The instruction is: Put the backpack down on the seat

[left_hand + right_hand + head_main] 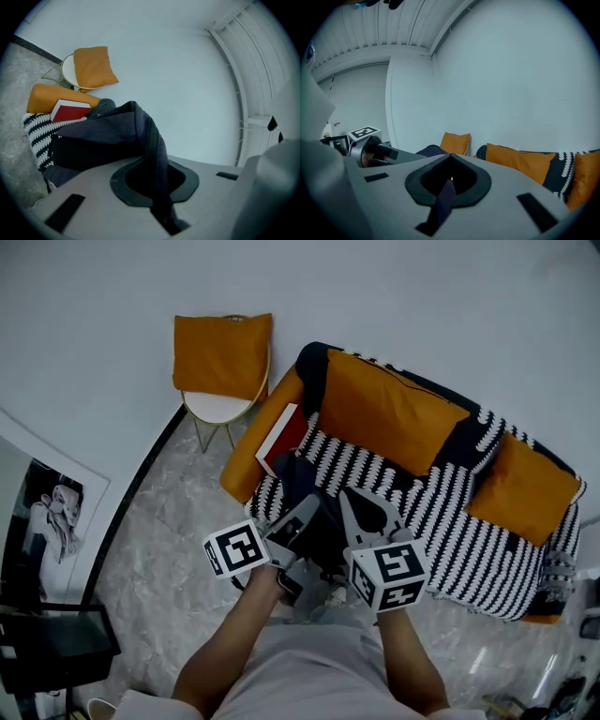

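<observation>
A dark navy backpack (pixel 314 512) hangs between my two grippers, over the front left part of the black-and-white striped sofa seat (pixel 450 535). My left gripper (pixel 302 517) is shut on one of its straps. In the left gripper view that strap (pixel 157 150) runs down between the jaws, with the bag's body (pixel 98 136) just beyond. My right gripper (pixel 353 510) is shut on another dark strap (pixel 445 199), which shows pinched between its jaws. From the right gripper view, the bag's top (pixel 431 151) peeks out past the left gripper (pixel 365 140).
A red book (pixel 286 435) lies at the sofa's left end beside the orange armrest (pixel 258 442). Orange cushions (pixel 394 413) (pixel 520 488) lean on the backrest. A small round chair (pixel 217 409) carrying an orange cushion stands by the wall. A dark stand (pixel 56 643) is at lower left.
</observation>
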Tool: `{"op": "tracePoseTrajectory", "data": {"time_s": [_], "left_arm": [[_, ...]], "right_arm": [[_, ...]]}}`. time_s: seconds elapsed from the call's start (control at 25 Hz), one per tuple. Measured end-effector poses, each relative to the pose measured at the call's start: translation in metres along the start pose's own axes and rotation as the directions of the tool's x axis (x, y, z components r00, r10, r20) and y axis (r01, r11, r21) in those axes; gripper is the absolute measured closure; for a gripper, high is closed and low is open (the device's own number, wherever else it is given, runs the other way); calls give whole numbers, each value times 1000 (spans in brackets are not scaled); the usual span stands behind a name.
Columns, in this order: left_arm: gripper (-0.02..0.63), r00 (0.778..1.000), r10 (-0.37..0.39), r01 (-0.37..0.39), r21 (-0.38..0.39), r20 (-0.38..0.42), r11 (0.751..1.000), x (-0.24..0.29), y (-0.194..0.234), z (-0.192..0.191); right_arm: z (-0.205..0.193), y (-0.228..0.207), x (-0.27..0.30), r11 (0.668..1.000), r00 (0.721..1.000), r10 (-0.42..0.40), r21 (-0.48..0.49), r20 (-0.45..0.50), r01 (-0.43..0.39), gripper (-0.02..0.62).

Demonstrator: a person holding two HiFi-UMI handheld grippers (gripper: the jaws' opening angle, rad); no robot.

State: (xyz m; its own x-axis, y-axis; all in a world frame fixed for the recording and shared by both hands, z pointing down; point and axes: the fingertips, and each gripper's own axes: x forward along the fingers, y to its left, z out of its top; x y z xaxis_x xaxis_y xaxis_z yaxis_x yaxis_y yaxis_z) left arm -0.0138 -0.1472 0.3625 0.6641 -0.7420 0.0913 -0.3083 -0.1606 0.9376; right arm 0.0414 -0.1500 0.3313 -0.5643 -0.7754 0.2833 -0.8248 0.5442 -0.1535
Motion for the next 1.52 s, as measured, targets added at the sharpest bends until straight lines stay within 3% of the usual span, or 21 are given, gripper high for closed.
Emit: {"op": "tracePoseTrajectory", "data": {"time_s": [0.4, 0.68, 0.96, 1.52], "left_arm": [[578, 998, -1, 3, 26, -69, 1000, 58, 8, 8], [578, 987, -5, 8, 22, -158, 1000, 96, 35, 32], [578, 952, 4, 11, 47, -305, 999, 138, 76, 62], [578, 876, -22, 60, 64, -483, 996, 209, 159, 125]], "right_arm": [[5, -51, 21, 1000, 1000, -15, 18, -6, 15, 594], [0, -80, 61, 996, 996, -80, 43, -37, 82, 594], [-6, -104, 126, 983, 987, -148, 102, -56, 153, 594], [-32, -146, 240, 951, 966, -236, 180, -104, 252, 594]]}}
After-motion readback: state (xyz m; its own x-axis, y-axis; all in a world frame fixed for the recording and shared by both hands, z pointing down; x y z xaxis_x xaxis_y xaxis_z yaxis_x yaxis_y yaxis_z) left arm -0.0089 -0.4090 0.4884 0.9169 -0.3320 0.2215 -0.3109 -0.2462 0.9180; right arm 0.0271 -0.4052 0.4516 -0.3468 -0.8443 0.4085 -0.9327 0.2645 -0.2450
